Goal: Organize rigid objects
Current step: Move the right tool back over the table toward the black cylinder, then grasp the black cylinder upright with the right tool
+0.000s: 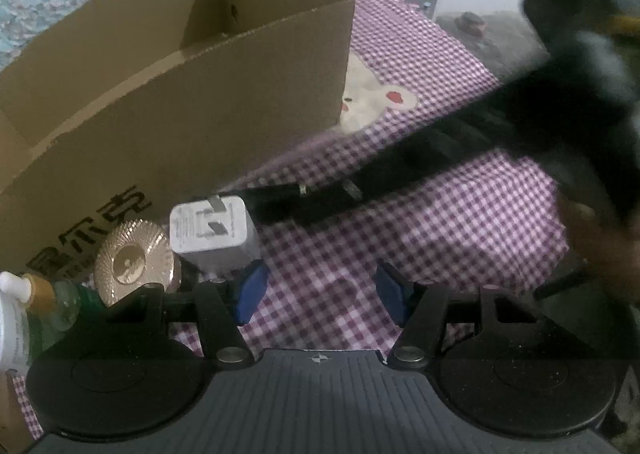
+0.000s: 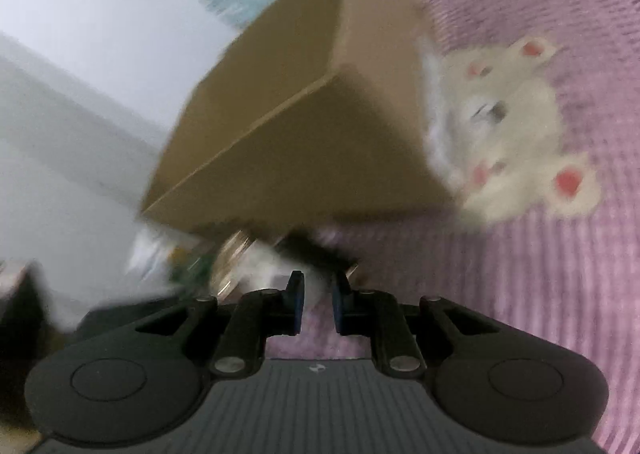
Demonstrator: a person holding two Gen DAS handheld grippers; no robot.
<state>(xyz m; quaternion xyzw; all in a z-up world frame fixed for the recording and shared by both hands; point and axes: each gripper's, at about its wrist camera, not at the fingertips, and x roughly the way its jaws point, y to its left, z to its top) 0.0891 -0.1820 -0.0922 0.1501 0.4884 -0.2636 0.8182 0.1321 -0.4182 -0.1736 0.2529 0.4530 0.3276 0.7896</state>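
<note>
Charger (image 1: 214,232) beside cardboard box (image 1: 172,93): likely light, stiff, smooth; grip flat sides. Left gripper (image 1: 320,294) jaws wide, empty; right gripper (image 2: 316,304) narrow, apparently empty.

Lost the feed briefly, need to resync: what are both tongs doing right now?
Left tongs: open, holding nothing, beside the white charger.
Right tongs: narrow gap, nothing visible between the pads; blurred, so open or shut cannot be told.
</note>
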